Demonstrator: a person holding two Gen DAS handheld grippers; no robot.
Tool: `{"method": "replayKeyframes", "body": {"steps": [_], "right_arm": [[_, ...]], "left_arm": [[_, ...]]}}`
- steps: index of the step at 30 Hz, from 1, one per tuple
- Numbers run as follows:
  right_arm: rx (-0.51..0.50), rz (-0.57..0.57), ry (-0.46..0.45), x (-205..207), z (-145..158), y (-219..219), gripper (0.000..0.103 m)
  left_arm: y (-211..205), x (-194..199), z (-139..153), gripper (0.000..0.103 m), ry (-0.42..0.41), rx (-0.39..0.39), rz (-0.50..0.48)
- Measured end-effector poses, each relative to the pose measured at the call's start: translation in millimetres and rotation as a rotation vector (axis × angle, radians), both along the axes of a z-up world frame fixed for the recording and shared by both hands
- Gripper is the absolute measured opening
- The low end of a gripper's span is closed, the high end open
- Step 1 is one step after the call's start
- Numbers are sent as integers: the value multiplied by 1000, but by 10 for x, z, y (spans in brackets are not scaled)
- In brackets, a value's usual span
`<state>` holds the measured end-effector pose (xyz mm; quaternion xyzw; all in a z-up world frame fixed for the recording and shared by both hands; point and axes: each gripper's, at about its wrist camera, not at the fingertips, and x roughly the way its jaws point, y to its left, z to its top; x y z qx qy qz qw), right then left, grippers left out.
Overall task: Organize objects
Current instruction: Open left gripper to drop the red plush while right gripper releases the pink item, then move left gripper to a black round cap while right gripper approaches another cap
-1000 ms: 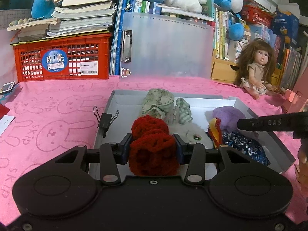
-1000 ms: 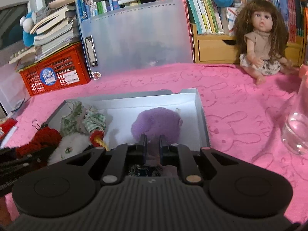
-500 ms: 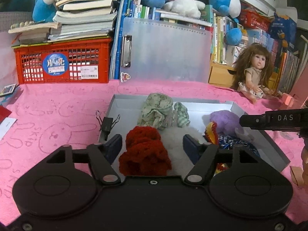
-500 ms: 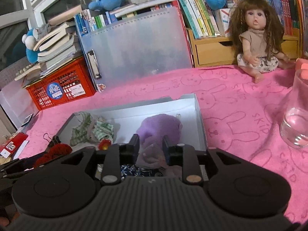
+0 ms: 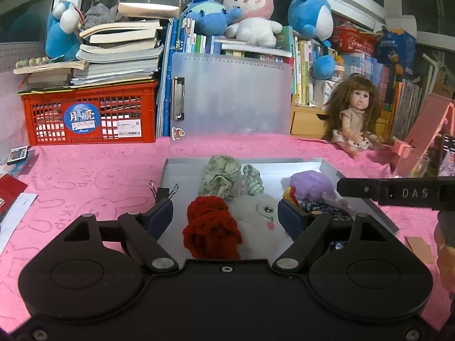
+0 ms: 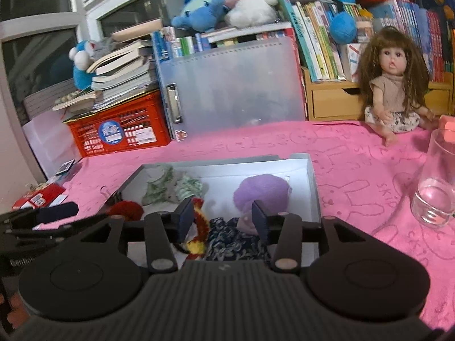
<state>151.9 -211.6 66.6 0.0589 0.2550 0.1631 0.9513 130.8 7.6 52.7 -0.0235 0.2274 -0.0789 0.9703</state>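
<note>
A grey tray (image 5: 330, 162) sits on the pink cloth (image 5: 85, 176), and the soft things lie inside it. The left gripper (image 5: 226, 217) hangs over the tray's near left part with its jaws spread wide; they have just been opening. The red yarn (image 5: 212, 227) lies between the 2 fingers (image 5: 162, 216) without touching either pad, resting on the tray floor. Just right of the yarn is a white plush (image 5: 261, 218), touching it. Far of both lies a green cloth (image 5: 224, 176). A binder clip (image 5: 163, 191) sits at the tray's left rim.

The right gripper (image 6: 223, 220) is over the tray's near right part, its jaws also apart and just been opening. Between its fingers show a dark floral cloth (image 6: 233, 241) and, farther off, the purple plush (image 6: 261, 194); neither pad presses on them. A red-and-yellow piece (image 6: 199, 227) lies just beside the left finger. From the left view the right gripper's arm (image 5: 398, 193) reaches in from the right, over the tray's right rim.

On the cloth right of the tray stands a glass (image 6: 435, 182), well apart from it. A doll (image 6: 395, 85) sits far right against the books (image 6: 318, 42). Far left is a red crate (image 5: 88, 116) under stacked books, and a clear folder (image 5: 233, 96) stands behind the tray.
</note>
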Motion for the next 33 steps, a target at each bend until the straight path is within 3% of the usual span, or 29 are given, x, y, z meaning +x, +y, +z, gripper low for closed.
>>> {"method": "replayKeyframes", "body": {"steps": [33], "right_arm": [[-150, 137, -101, -1271, -285, 281, 79]], "left_arm": [[210, -1106, -254, 86, 37, 2, -16]]}}
